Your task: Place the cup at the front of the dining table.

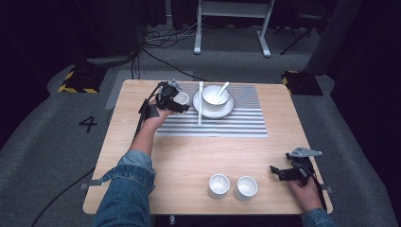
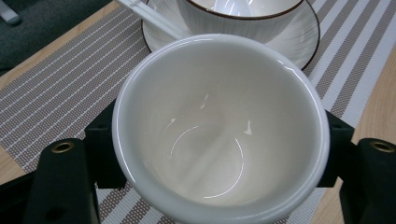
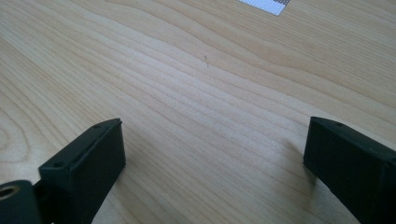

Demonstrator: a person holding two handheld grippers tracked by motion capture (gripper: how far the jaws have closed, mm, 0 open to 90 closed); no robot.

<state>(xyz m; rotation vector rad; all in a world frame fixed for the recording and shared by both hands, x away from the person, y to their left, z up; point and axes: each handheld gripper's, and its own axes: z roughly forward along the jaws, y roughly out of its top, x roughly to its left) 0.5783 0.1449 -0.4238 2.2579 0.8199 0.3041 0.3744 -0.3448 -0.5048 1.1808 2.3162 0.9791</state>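
At the left of the table the left gripper [image 1: 176, 100] has its jaws closed round a small white cup [image 2: 219, 130], one black jaw on either side of the wall just under the rim, and holds it at the left edge of the striped placemat [image 1: 236, 124], just beside the saucer [image 1: 213, 109] that carries a bowl [image 1: 215, 94] with a spoon [image 1: 222, 88] in it. A pair of chopsticks [image 1: 200, 103] lies along the mat between cup and saucer. I cannot tell whether the cup's base is down on the mat or a little above it. The wall is glossy and rounded, so my worry is that it slips or tips if the squeeze eases too soon, and any drift to the right would knock it against the chopsticks or the saucer's rim. That forearm reaches far forward in a denim sleeve [image 1: 127, 189], wrist bent inward toward the place setting. In the middle near the front edge stand two more white cups [image 1: 232, 187], side by side and untouched. At the right the right gripper [image 1: 283, 171] rests low over the bare table [image 3: 196, 93], jaws spread wide with nothing between them, the hand drawn back near the corner.
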